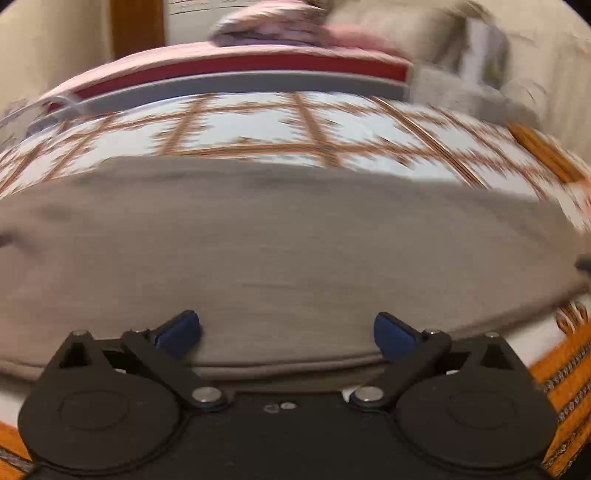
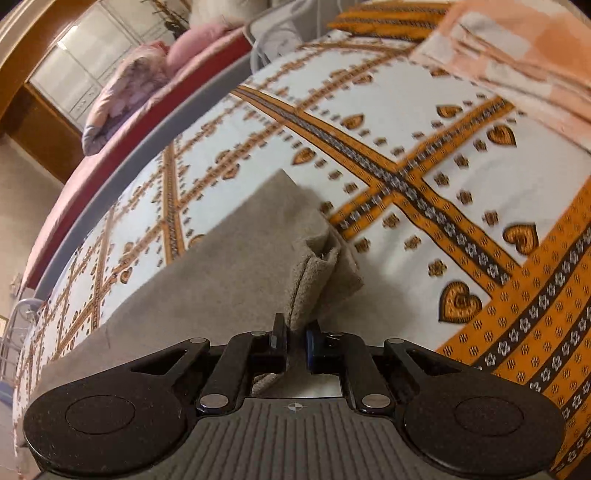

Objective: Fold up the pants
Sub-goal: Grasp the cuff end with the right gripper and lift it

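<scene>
Here, pants (image 2: 236,258) hem pinched, right gripper (image 2: 295,341)

Open bedsheet (image 2: 424,110) to the right of and beyond the pants (image 2: 229,258): flat, free to pass. Peach cloth (image 2: 517,55) blocks the far right corner. Far edge: grey bed rail (image 1: 243,86), pink bedding pile (image 1: 266,26) behind it. Left wrist view: pants (image 1: 280,240) flat, nothing sticking up; beige heap (image 1: 424,33) far right.

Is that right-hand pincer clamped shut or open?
Shut. The right gripper has its jaws pinched together on an edge of the beige pants, which bunch up between them.
</scene>
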Tool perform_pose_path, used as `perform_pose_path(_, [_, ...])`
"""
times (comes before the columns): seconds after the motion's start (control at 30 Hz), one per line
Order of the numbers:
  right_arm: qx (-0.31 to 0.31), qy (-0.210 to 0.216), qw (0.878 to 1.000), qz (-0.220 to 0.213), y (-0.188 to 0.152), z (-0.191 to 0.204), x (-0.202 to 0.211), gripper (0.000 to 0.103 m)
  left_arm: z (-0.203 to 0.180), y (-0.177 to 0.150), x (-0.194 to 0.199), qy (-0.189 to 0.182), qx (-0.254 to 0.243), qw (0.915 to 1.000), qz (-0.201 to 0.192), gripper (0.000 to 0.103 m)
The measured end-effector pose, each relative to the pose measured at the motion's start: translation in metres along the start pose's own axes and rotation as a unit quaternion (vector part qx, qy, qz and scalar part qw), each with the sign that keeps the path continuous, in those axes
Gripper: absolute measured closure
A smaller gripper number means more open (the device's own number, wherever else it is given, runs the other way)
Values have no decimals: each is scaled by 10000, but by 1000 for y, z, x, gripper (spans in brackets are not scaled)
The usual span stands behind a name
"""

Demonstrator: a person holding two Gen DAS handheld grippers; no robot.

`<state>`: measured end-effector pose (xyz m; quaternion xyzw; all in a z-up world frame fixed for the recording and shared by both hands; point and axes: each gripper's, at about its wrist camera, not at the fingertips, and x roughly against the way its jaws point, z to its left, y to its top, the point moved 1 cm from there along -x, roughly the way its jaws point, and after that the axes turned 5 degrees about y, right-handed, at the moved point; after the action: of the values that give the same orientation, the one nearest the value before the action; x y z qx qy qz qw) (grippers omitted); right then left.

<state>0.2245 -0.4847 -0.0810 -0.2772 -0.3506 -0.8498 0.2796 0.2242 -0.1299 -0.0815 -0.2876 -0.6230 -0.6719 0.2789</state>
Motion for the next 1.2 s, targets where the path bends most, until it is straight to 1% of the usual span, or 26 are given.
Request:
perform_pose_path(0.07, [-130,83,9999,-32,-2,-3,3,93,-23,-1,1,17,-17,10000,15,9])
perform_pose_path(0.13, [-150,111,9998,-15,-4,-6,5,93,-36,0,1,66,-5,10000,71,9])
perform_pose_path(0.2, [-172,157,9997,-23,-4,-9,7,93,-40,0,-1,131,124,9997,133,8])
perform_pose_path(0.27, [-218,214,9995,-28,-4,-11,7,93,-46,0,-1,193,123,9997,118,7])
perform_pose_path(0.37, [-216,249,9994,-50,-4,-11,8,93,-50,3,-2,135,178,9997,100,7])
perform_pose_path(0.4, [-228,251,9994,-61,-4,-11,8,93,-52,2,-1,87,165,9998,112,7])
perform_pose_path(0.47, [-250,223,9994,-29,-4,-10,6,93,-58,1,-2,187,46,9998,96,7])
perform_pose_path(0.57, [-166,157,9997,-19,-3,-9,3,93,-60,0,-3,242,77,9997,73,6])
perform_pose_path(0.67, [189,41,9998,-75,-5,1,4,93,-61,-2,-3,290,59,9996,22,6])
perform_pose_path(0.77, [219,-30,9997,-87,-8,3,2,93,-62,-4,-3,296,47,9995,-35,6])
perform_pose_path(0.87, [217,-76,9997,-117,-8,5,1,93,-60,-5,-2,232,29,9996,-128,6])
perform_pose_path(0.93, [261,-68,9993,-250,-7,11,6,93,-55,-6,-1,121,17,9997,-200,6])
perform_pose_path(1.0, [342,94,9981,-508,-6,23,16,93,-35,-1,9,-153,77,9993,-347,12])
perform_pose_path(1.03, [394,115,9974,-600,-6,30,20,93,-20,4,14,-157,12,9987,-475,16])
perform_pose_path(1.07, [498,178,9960,-714,-6,40,25,93,3,10,18,-88,-65,9982,-590,15])
perform_pose_path(1.13, [796,320,9928,-833,-10,66,30,93,60,27,23,104,-98,9972,-739,14])
perform_pose_path(1.2, [1212,479,9874,-903,-19,101,31,93,128,37,34,490,-92,9954,-818,12])
